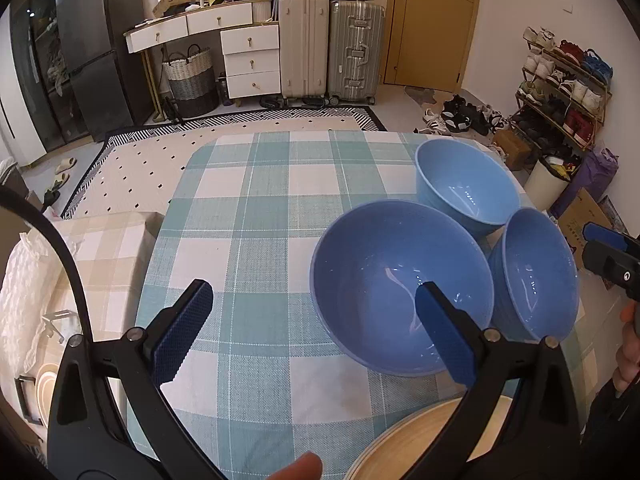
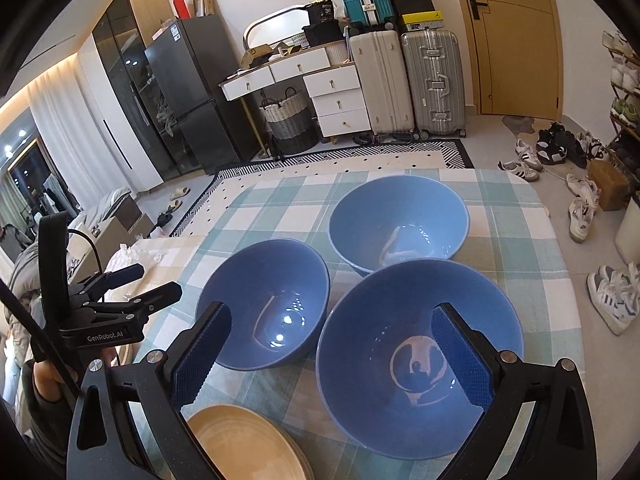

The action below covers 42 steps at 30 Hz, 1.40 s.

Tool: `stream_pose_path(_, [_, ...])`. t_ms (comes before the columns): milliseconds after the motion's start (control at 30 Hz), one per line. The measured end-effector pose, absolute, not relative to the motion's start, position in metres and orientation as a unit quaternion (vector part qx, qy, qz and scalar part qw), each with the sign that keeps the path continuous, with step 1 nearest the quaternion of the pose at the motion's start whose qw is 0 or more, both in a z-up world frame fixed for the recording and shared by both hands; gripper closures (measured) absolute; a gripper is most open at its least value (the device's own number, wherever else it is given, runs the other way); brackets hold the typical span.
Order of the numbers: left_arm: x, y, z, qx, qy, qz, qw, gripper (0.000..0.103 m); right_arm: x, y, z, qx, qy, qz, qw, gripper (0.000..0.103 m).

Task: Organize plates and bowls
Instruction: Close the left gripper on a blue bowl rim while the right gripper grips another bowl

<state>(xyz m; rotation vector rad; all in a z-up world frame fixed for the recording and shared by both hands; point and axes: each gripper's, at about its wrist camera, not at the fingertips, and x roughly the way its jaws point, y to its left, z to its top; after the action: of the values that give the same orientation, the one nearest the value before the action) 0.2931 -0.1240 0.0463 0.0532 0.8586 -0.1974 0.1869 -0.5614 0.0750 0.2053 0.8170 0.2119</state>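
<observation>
Three blue bowls [image 2: 416, 344] [image 2: 266, 304] [image 2: 400, 224] unnested on the table [image 2: 520, 240] toward its right edge, tan plates [image 2: 244, 444] at near edge; left gripper [image 1: 316, 332] and right gripper [image 2: 332, 356] spread, empty; sorting apparently unstarted.

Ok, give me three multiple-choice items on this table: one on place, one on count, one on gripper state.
1. Where is the tan plate?
A. near table edge
B. inside a bowl
C. on the floor

2. How many blue bowls stand on the checked tablecloth?
A. one
B. three
C. five

3. The right hand-held gripper is:
A. shut on a bowl
B. shut on the plate
C. open

Answers: A, the plate lies at the near edge beside the bowls; B, the right wrist view shows three; C, its fingers stand wide apart, gripping nothing.
</observation>
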Motion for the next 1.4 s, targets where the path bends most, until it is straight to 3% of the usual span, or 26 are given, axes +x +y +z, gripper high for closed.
stream_pose_path(1400, [0.356, -0.113, -0.029, 0.002, 0.479, -0.096, 0.872, 0.003, 0.288, -0.502, 0.022, 0.047, 0.49, 0.191, 0.849, 0.002])
